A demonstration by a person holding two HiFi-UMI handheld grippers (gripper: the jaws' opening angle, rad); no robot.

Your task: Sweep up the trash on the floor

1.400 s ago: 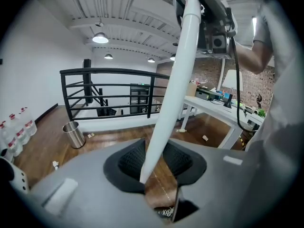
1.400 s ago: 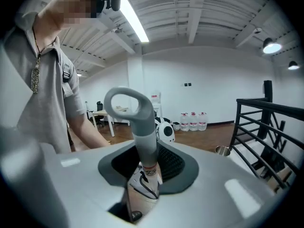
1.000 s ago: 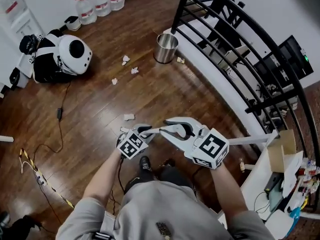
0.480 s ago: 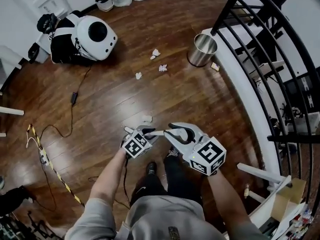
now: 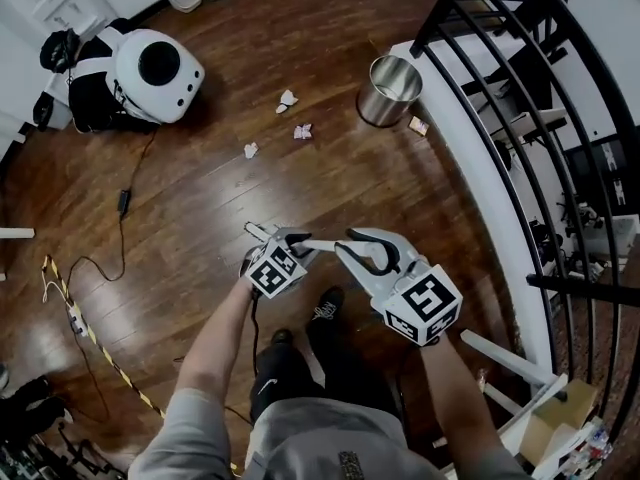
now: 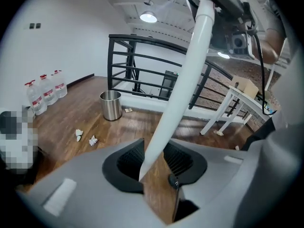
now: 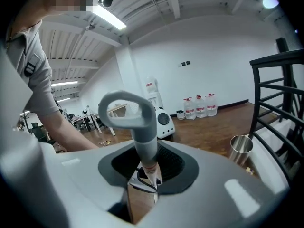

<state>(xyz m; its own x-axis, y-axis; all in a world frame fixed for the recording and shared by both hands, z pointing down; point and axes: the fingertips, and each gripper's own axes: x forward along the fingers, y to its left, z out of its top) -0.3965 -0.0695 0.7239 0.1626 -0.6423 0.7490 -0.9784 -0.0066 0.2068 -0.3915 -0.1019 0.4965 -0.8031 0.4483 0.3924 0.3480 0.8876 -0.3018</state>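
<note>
Several crumpled paper scraps (image 5: 288, 98) lie on the dark wood floor near a steel bin (image 5: 390, 90); in the left gripper view the scraps (image 6: 79, 135) sit left of the bin (image 6: 111, 105). My left gripper (image 5: 292, 240) is shut on a white pole (image 6: 175, 94) that rises from its jaws toward the right gripper. My right gripper (image 5: 355, 253) is shut on a grey looped handle (image 7: 142, 137), which stands up out of its jaws. Both grippers hang close together above the person's feet. The tool's lower end is hidden.
A black curved railing (image 5: 500, 168) bounds the floor on the right. A white and black rounded machine (image 5: 150, 68) sits at the far left, with a cable and striped tape (image 5: 90, 338) on the floor. Water bottles (image 7: 202, 106) line the far wall. A white table (image 6: 237, 103) stands at the right.
Both grippers have come lower together, and the person has stepped across the floor. The bin and scraps now lie ahead and to the right. Both grips are unchanged.
</note>
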